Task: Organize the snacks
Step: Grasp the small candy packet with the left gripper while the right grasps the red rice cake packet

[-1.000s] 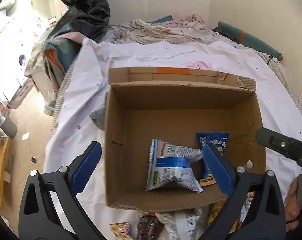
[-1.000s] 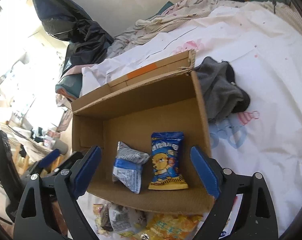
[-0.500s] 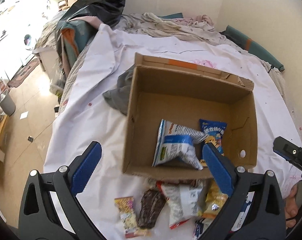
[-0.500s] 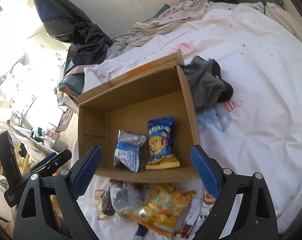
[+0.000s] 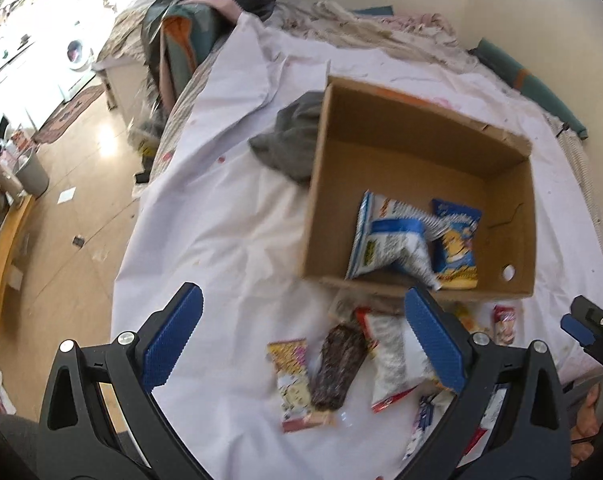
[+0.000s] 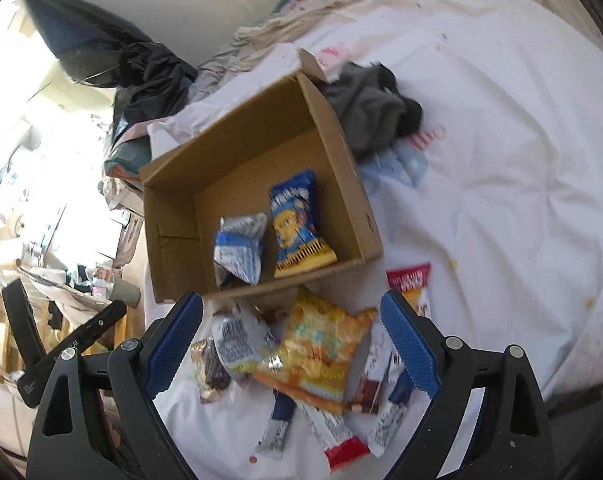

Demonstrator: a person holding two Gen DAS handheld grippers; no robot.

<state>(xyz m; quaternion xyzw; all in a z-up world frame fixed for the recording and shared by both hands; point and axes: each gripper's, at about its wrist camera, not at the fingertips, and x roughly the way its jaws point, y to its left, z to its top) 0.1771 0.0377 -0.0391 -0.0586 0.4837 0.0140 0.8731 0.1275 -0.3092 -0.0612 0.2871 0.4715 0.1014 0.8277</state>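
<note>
Both grippers hang wide apart and carry nothing: the left gripper (image 5: pixel 301 344) over loose packets, the right gripper (image 6: pixel 293 340) above the orange snack bag (image 6: pixel 315 356). The cardboard box (image 6: pixel 173 216) sits on the white sheet (image 6: pixel 501 160), holding a blue-and-white bag (image 6: pixel 239 252) and a blue-and-yellow bag (image 6: pixel 299 228) (side by side, touching). A grey cloth (image 6: pixel 371 110) lies against the box.

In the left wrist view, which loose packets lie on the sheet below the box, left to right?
Yellow-pink cartoon packet → dark brown wrapped bar → white speckled bag with red edge → small red-white packet.
</note>
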